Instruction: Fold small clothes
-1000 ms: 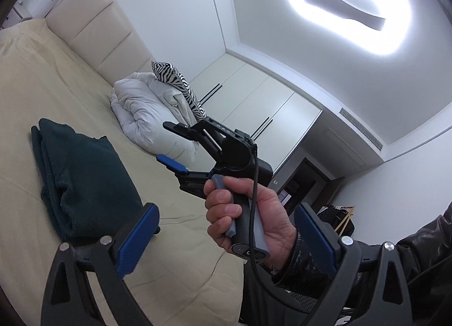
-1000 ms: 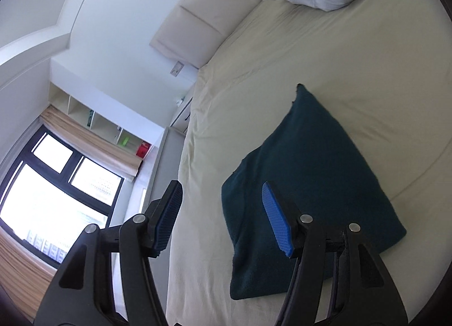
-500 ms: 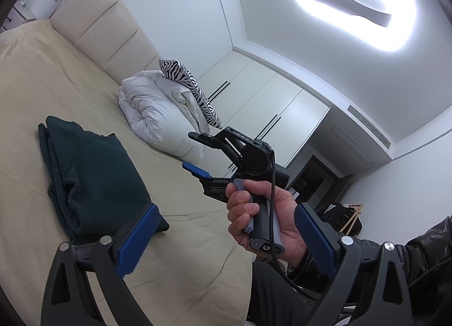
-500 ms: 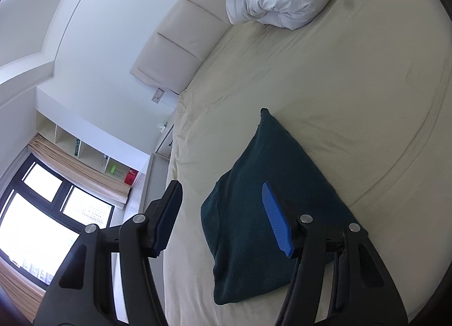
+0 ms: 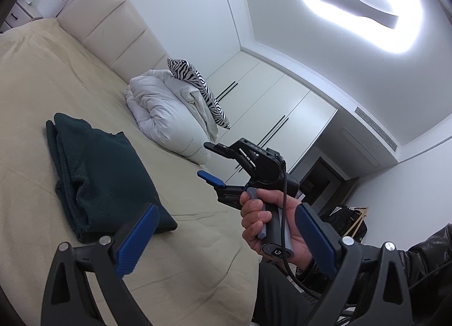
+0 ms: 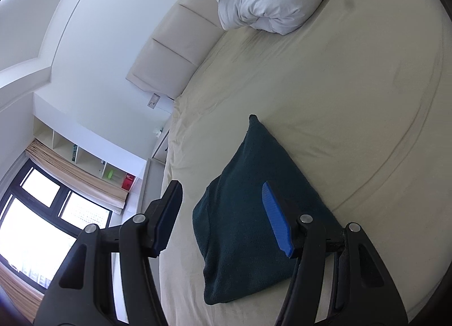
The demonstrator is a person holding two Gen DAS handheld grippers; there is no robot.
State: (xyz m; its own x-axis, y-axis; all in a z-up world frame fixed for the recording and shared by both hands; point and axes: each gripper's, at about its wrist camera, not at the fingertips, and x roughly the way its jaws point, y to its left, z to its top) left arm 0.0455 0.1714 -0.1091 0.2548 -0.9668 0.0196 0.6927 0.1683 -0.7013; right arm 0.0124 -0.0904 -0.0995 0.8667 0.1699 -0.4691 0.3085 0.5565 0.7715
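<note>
A dark green garment (image 5: 96, 173) lies folded in a thick rectangle on the beige bed (image 5: 42, 77); it also shows in the right wrist view (image 6: 248, 213). My left gripper (image 5: 226, 244) is open and empty, raised above the bed's near edge, right of the garment. My right gripper (image 6: 223, 218) is open and empty, held in the air over the garment's near side. In the left wrist view the right gripper (image 5: 213, 162) is in a hand (image 5: 271, 224), its blue pads apart.
A white rolled duvet (image 5: 169, 116) with a zebra-print pillow (image 5: 197, 88) lies at the head of the bed by the padded headboard (image 5: 113, 32). White wardrobes (image 5: 276, 111) stand beyond. A window (image 6: 42, 213) and shelves are on the far side.
Both grippers have pulled back and away from the folded garment, which now sits farther off in both views. Both stay open. The garment has not moved.
</note>
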